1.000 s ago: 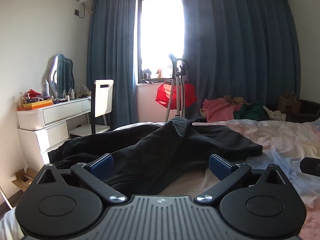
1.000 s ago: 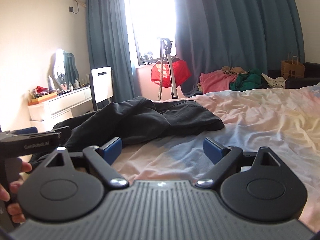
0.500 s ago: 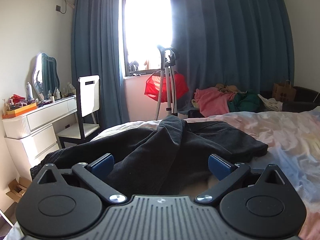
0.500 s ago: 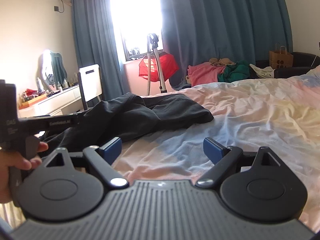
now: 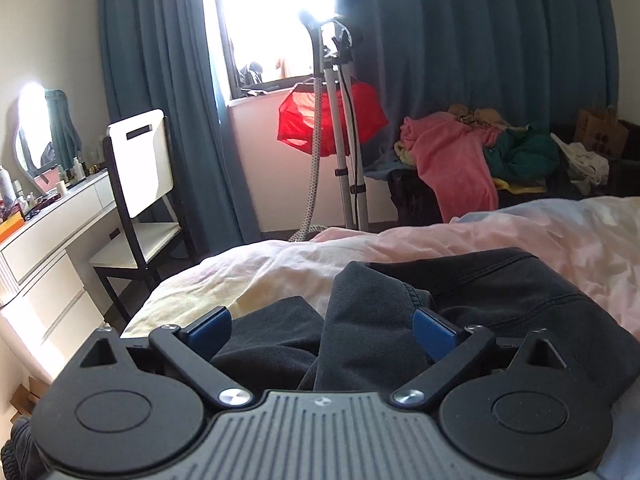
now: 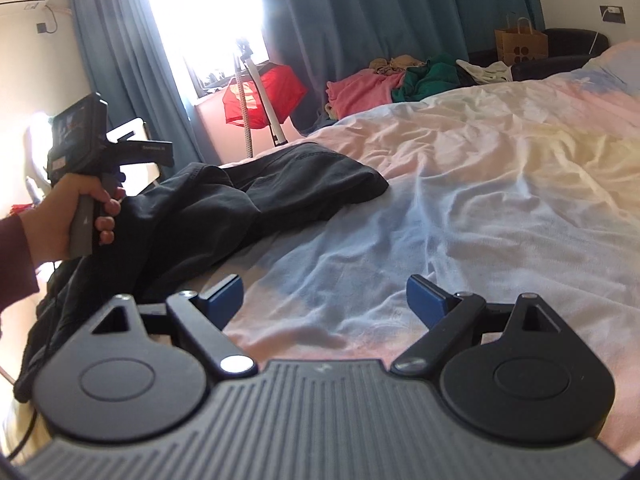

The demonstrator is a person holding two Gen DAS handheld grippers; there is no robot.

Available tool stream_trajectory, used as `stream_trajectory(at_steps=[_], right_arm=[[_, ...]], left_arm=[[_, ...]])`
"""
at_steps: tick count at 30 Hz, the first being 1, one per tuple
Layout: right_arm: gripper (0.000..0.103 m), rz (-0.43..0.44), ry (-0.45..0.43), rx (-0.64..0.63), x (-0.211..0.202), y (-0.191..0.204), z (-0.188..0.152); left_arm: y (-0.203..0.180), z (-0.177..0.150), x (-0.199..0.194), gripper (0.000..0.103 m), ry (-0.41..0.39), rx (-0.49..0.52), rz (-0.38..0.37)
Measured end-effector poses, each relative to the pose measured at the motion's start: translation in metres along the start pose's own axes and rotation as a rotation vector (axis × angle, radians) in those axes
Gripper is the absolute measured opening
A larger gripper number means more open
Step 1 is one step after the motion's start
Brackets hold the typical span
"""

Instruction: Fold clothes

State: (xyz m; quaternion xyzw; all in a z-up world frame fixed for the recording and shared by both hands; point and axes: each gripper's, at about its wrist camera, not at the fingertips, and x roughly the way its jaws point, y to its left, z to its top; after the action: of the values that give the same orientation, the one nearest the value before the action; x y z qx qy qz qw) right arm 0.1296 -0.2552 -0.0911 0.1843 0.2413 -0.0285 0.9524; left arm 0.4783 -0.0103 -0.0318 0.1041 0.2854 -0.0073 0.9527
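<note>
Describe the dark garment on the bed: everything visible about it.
The dark garment is charcoal-black, of thick, faded cotton-like cloth with stitched seams. It lies crumpled and unfolded near the edge of the bed, on the pastel sheet, one part bunched over another and one end hanging off the side. In the left wrist view a raised fold sits between the open fingers of the left gripper, not pinched. The right gripper is open over bare sheet beside it.
</note>
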Motion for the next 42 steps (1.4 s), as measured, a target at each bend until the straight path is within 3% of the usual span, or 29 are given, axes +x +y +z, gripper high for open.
stream_trajectory(at_steps=[1, 3, 7, 9, 11, 14, 18, 23, 25, 27, 31, 34, 39, 42], right_arm=[[0.09, -0.008, 0.014, 0.014, 0.009, -0.004, 0.0], [0.09, -0.021, 0.051, 0.055, 0.026, -0.012, -0.001], [0.09, -0.009, 0.12, 0.164, 0.053, -0.031, -0.003], [0.09, -0.008, 0.13, 0.194, 0.061, -0.038, -0.003], [0.09, -0.013, 0.129, 0.201, 0.065, -0.043, -0.003], [0.09, -0.011, 0.134, 0.213, 0.067, -0.046, -0.004], [0.09, -0.008, 0.119, 0.204, 0.058, -0.044, -0.004], [0.09, -0.018, 0.052, 0.16, 0.034, -0.039, 0.001], [0.09, -0.012, 0.033, 0.163, 0.024, -0.038, 0.003], [0.09, 0.001, 0.008, 0.161, 0.011, -0.037, 0.004], [0.09, 0.029, -0.04, 0.149, -0.015, -0.034, 0.005], [0.09, 0.088, -0.049, 0.172, -0.032, -0.037, 0.002], [0.089, 0.202, -0.039, 0.247, -0.051, -0.04, -0.005], [0.075, 0.219, -0.02, 0.268, -0.055, -0.039, -0.01]], left_arm=[[-0.002, 0.008, 0.019, 0.091, 0.032, 0.022, 0.002], [0.003, 0.021, 0.047, 0.088, 0.077, -0.026, -0.004], [0.009, 0.036, 0.082, 0.088, 0.142, -0.118, -0.097], [0.001, 0.04, 0.092, 0.078, 0.156, -0.098, -0.144], [-0.017, 0.038, 0.094, 0.044, 0.161, -0.036, -0.162], [-0.048, 0.031, 0.084, 0.011, 0.154, 0.096, -0.137], [-0.076, 0.017, 0.029, 0.006, 0.031, 0.178, -0.124], [-0.104, -0.01, -0.086, 0.005, -0.186, 0.331, -0.155], [-0.112, -0.028, -0.145, 0.004, -0.265, 0.38, -0.201], [-0.118, -0.052, -0.195, 0.004, -0.29, 0.411, -0.283], [-0.127, -0.126, -0.275, 0.004, -0.321, 0.436, -0.388], [-0.129, -0.192, -0.305, 0.004, -0.3, 0.396, -0.421], [-0.126, -0.272, -0.305, 0.004, -0.181, 0.255, -0.439], [-0.12, -0.279, -0.306, 0.004, -0.164, 0.228, -0.437]])
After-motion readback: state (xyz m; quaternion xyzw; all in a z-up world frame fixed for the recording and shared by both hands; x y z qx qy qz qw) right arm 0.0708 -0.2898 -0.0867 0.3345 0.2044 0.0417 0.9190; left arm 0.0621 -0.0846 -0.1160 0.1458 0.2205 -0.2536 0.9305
